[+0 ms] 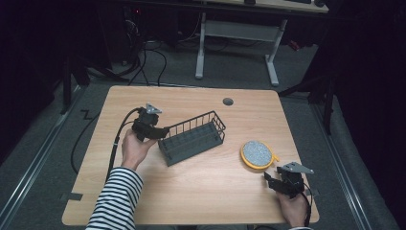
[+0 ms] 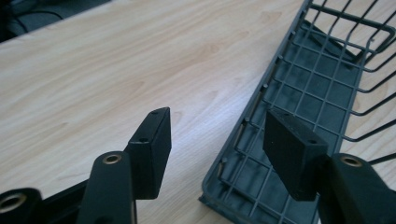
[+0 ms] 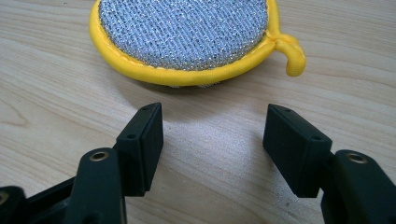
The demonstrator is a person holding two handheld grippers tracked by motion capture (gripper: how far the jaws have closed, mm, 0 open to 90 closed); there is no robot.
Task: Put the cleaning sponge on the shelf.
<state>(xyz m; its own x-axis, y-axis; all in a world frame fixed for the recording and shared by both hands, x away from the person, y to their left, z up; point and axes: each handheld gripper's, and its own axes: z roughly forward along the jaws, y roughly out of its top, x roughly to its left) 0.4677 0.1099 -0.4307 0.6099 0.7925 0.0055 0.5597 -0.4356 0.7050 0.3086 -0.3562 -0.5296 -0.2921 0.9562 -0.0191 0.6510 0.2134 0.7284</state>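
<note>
Wooden worktop (image 1: pixel 201 191) | left gripper (image 1: pixel 165 132) open astride wire basket (image 1: pixel 194 139) rim: seat deeper before closing | right gripper (image 1: pixel 269 179) open, empty, near scrubber (image 1: pixel 257 153)

Matt grey wire basket (image 1: pixel 192 137), glittery silver-mesh scouring pad (image 1: pixel 257 153) with yellow cloth rim, smooth pale wood-grain table (image 1: pixel 201 187).

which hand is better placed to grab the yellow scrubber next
Right. The right tool sits open on the table just short of the scrubber, facing it. The left tool is across the table at the wire basket.
</note>
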